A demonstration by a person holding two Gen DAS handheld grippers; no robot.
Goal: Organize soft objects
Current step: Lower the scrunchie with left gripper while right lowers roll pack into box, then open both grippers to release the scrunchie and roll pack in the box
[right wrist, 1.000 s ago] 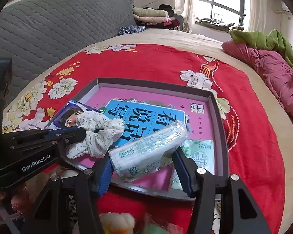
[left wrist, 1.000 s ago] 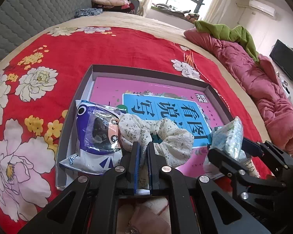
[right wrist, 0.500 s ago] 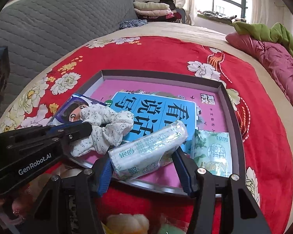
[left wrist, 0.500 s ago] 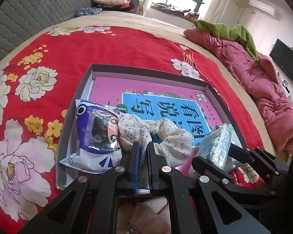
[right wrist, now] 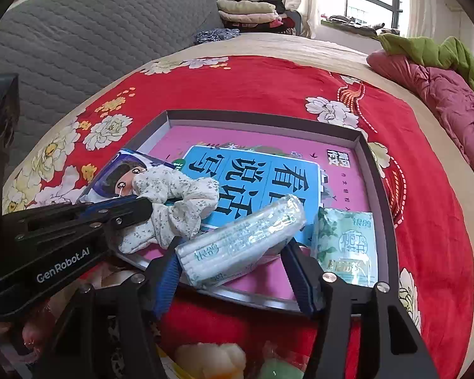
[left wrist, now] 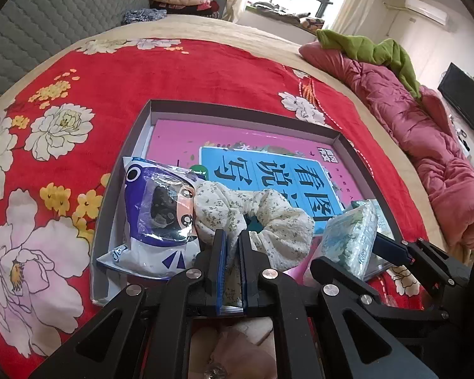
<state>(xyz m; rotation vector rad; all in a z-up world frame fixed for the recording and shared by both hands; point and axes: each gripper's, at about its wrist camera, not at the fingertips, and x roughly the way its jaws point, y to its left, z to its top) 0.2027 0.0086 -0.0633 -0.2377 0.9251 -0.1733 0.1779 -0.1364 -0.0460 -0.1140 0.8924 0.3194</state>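
Note:
A cream floral scrunchie (left wrist: 268,214) (right wrist: 180,202) lies in the grey tray (left wrist: 237,112) (right wrist: 262,118), partly on a blue-and-white packet (left wrist: 154,208). My left gripper (left wrist: 232,237) is shut on the scrunchie's near edge. A pale green tissue pack (right wrist: 240,240) (left wrist: 350,233) sits slanted between the fingers of my right gripper (right wrist: 230,252), over the tray's near rim. Those jaws are opening, and both pads still touch the pack. A second green tissue pack (right wrist: 347,246) lies flat in the tray's near right corner.
A pink and blue book (left wrist: 268,170) covers the tray floor. The tray rests on a red floral bedspread (left wrist: 173,72). A pink quilt (left wrist: 426,145) and green cloth lie to the right, and a grey headboard (right wrist: 94,31) stands to the left. Soft toys (right wrist: 211,360) lie below my right gripper.
My right gripper has carried the tissue pack slightly left and down, closer to the scrunchie. The left gripper and the scrunchie have not moved.

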